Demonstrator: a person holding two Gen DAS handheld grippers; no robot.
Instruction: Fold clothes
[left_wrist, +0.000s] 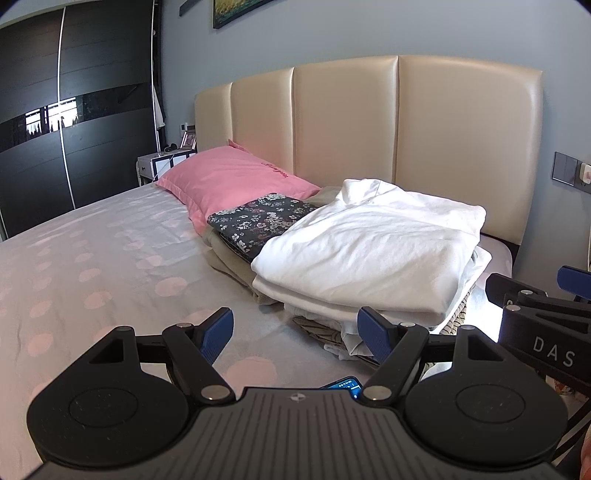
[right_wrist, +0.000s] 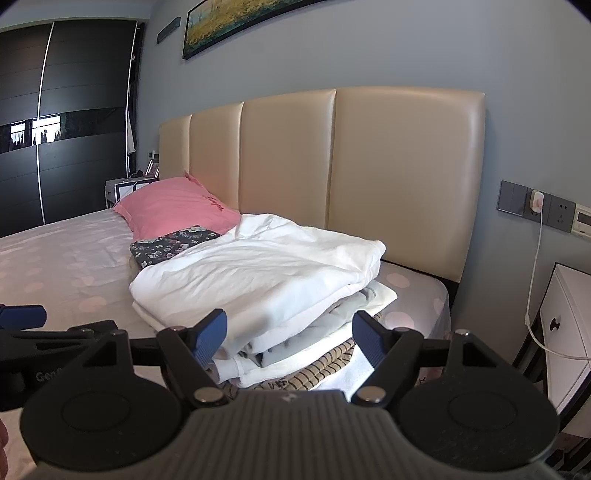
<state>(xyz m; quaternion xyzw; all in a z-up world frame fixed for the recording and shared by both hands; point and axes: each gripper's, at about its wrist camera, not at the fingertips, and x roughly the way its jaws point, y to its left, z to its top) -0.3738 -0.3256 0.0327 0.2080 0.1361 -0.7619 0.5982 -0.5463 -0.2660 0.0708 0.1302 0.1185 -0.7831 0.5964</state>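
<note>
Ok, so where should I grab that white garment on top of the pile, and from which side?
Probably the near folded edge of the white garment, reached from the foot-of-bed side where both grippers face it. That edge overhangs the pile slightly, giving the open jaws of the right gripper something to pinch; the left gripper can take the corner by the floral cloth.

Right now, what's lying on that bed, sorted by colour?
Pink: 1, the pillow.
Dark floral: 1, a folded cloth.
White: 1, the top garment on the stack.
Beneath it, layers too hidden to count.
Total clearly visible: 3.
</note>
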